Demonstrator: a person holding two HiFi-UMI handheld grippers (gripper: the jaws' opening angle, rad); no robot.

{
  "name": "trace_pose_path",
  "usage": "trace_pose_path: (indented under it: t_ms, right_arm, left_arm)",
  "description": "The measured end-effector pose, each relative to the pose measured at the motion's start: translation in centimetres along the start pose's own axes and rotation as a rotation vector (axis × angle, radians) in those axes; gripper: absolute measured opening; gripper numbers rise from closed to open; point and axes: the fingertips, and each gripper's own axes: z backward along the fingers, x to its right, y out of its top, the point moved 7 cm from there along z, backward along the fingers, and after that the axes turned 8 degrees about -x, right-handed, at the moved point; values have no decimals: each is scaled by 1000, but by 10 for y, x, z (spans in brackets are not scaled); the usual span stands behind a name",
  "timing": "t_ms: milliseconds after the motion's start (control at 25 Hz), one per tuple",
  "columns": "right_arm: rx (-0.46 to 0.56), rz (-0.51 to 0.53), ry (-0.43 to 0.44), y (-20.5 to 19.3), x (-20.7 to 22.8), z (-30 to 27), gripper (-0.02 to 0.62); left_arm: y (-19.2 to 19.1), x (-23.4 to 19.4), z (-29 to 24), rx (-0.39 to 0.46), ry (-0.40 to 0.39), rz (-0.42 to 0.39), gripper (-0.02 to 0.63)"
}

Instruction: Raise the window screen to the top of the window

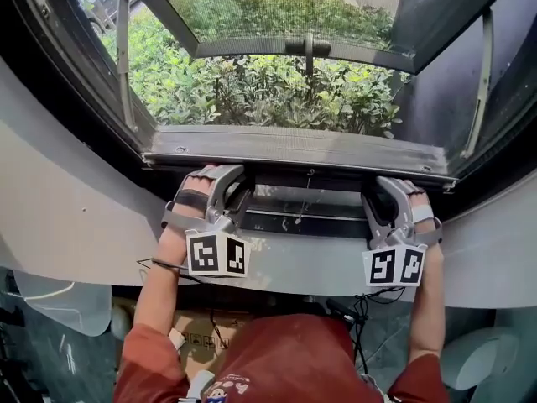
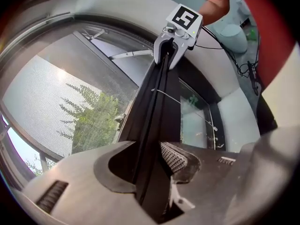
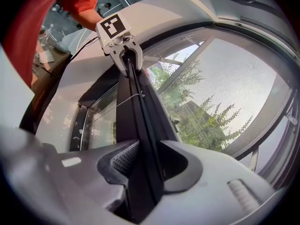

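Observation:
The window screen's dark bottom bar (image 1: 302,151) lies low across the window opening, just above the sill. My left gripper (image 1: 228,183) sits astride the bar's left part and my right gripper (image 1: 386,193) astride its right part. In the left gripper view the bar (image 2: 154,107) runs between the jaws of my left gripper (image 2: 150,154), whose ribbed pad (image 2: 174,157) lies against it. In the right gripper view my right gripper (image 3: 145,156) holds the bar (image 3: 138,107) the same way. The mesh (image 3: 243,78) stretches beside the bar. A thin pull cord (image 1: 309,193) hangs from its middle.
A grey curved sill and wall (image 1: 75,217) surround the window. The outer casement (image 1: 302,47) stands swung open, with metal stays (image 1: 126,65) at the sides. Green shrubs (image 1: 268,91) grow outside. A cardboard box (image 1: 197,342) and cables (image 1: 361,309) lie below.

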Motion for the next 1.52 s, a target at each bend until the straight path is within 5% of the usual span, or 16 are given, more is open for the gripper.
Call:
trace_pose_path:
  t_ms: [360, 640, 1520]
  right_arm:
    - [37, -6, -16, 6, 15, 9, 137]
    - [53, 30, -132, 14, 38, 16, 69]
    - [-30, 266, -470, 50, 99, 31, 40]
  left_arm:
    - [5, -15, 9, 8, 13, -8, 140]
    - [12, -37, 18, 20, 162, -5, 57]
    - [39, -105, 45, 11, 475, -101, 41]
